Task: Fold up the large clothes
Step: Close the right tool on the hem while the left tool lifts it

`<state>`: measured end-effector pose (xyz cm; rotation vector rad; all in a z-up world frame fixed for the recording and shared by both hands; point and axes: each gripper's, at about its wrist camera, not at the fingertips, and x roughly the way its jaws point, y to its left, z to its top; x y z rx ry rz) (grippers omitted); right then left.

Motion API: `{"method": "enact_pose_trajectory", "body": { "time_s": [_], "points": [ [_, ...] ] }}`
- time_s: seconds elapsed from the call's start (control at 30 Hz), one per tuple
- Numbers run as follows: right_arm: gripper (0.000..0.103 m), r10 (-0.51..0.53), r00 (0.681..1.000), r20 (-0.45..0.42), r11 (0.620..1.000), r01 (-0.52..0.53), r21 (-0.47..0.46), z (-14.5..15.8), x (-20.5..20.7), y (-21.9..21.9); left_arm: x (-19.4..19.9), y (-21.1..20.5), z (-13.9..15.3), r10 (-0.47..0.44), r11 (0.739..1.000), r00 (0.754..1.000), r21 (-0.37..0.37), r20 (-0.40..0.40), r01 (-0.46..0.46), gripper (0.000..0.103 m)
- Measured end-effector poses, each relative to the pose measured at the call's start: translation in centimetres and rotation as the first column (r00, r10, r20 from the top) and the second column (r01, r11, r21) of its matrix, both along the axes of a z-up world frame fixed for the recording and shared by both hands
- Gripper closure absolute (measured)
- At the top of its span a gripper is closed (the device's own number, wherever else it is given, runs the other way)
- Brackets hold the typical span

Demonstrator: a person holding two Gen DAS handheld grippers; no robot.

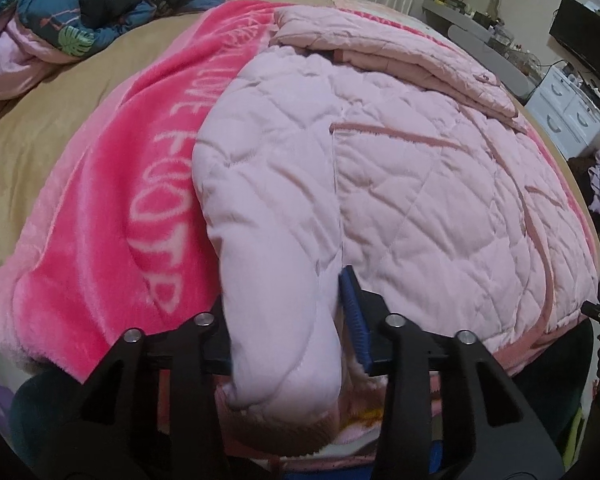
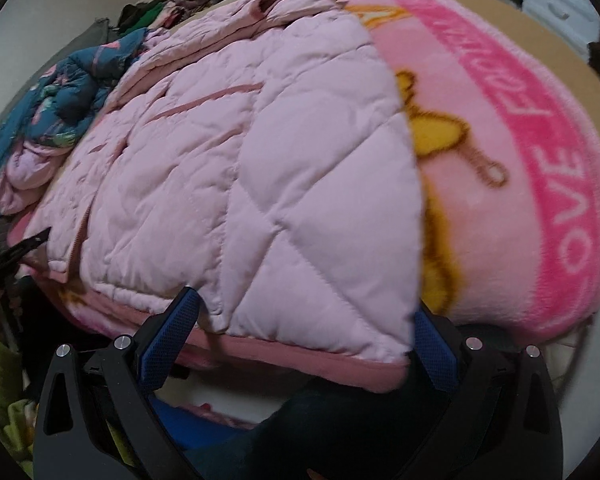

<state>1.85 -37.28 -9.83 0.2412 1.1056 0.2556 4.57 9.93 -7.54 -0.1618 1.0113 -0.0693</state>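
In the left wrist view, your left gripper (image 1: 288,320) clasps a sleeve of the pale pink quilted jacket (image 1: 400,168), which lies on the hot-pink fleece blanket (image 1: 100,216) covering the bed. In the right wrist view, your right gripper (image 2: 304,328) stands spread wide, straddling the jacket's hem corner (image 2: 320,320) without pinching it.

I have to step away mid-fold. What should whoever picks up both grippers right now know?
Left gripper: closed on the near fold of the pink quilted jacket.
Right gripper: open, jaws astride the jacket's near hem corner, not gripping.
Jacket lies on the pink blanket on the bed, one sleeve already folded across the far end.
Left to do: grip with the right, then probably fold the near edge away.
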Motion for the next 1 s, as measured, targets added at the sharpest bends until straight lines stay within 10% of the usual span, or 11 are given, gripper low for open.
{"method": "enact_pose_trajectory", "body": {
  "time_s": [0.17,0.23,0.33,0.5,0.77,1.0],
  "points": [
    [0.023,0.006,1.000,0.019,1.000,-0.006,0.022,0.0,-0.2,0.3,-0.7,0.3,-0.9,0.013,1.000,1.000,-0.014,-0.028,-0.013,0.048],
    [0.050,0.018,0.999,0.048,0.999,-0.021,0.043,0.9,-0.3,0.0,-0.7,0.5,-1.1,0.019,0.999,0.999,-0.027,-0.034,-0.020,0.046],
    [0.070,0.011,0.997,0.078,0.996,-0.018,0.082,2.0,-0.2,-0.7,-0.4,0.2,-1.2,0.009,0.999,0.999,-0.036,-0.036,-0.010,0.065],
    [0.073,-0.003,0.995,0.102,0.991,-0.010,0.132,3.0,0.3,-1.2,-0.1,-1.3,0.3,-0.013,0.999,1.000,0.033,0.013,0.013,0.091],
    [0.058,-0.038,0.997,0.066,0.981,0.025,0.192,1.8,1.7,-1.2,0.2,-1.8,2.7,-0.042,0.999,0.997,0.037,0.071,0.040,0.095],
    [0.082,-0.044,0.975,0.217,0.976,-0.004,0.216,5.9,1.8,-0.9,1.0,-2.3,5.9,-0.047,0.999,0.987,0.003,0.156,0.048,0.096]
  ]
}}
